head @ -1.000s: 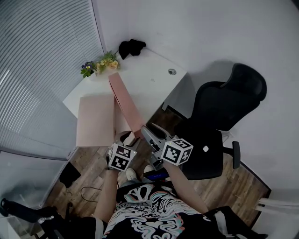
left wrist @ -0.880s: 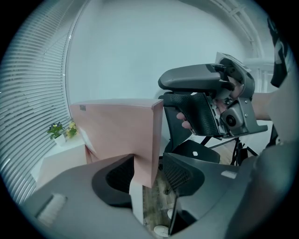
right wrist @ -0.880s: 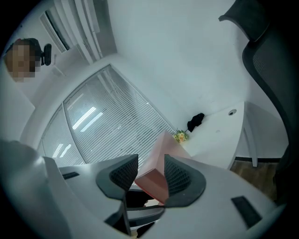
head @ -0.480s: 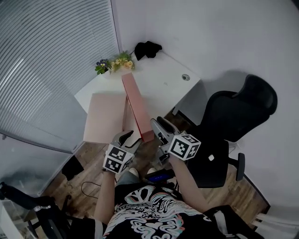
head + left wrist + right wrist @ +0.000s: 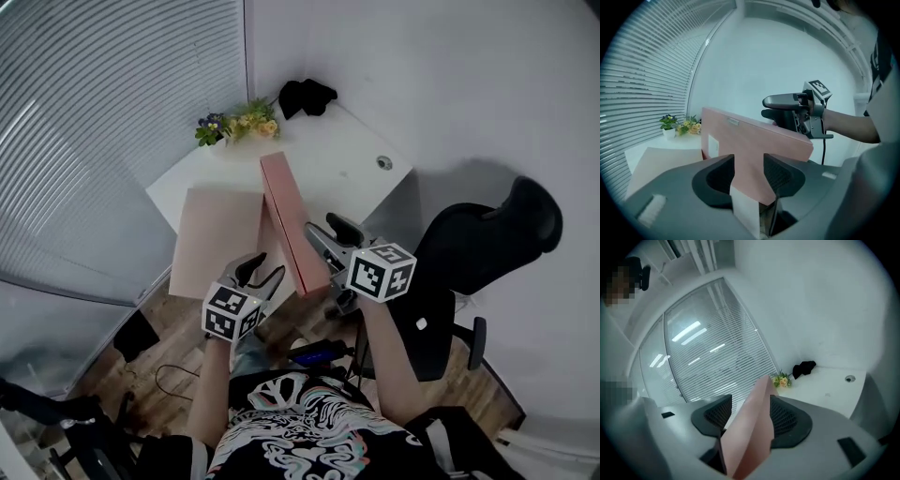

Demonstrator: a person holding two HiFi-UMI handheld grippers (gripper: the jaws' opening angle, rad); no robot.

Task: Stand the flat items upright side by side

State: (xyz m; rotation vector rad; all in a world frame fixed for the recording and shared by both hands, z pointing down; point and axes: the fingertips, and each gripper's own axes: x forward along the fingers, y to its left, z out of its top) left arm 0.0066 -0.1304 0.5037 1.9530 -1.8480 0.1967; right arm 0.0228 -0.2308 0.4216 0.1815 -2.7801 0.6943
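Flat pink rectangular box point(image 5: 289, 220): lifted higher. Right gripper point(image 5: 323, 242): moved along its right side, fingers opening, box between them.

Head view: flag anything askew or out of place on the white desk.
One pink flat box lies flat, its near corner seemingly overhanging the white desk's edge. The second pink box is on edge, its near end out past the desk.

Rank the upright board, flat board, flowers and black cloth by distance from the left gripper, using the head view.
1. upright board, clamped between the jaws of the left gripper.
2. flat board, lying just left of the upright one.
3. flowers, back-left corner.
4. black cloth, back edge, by the wall.
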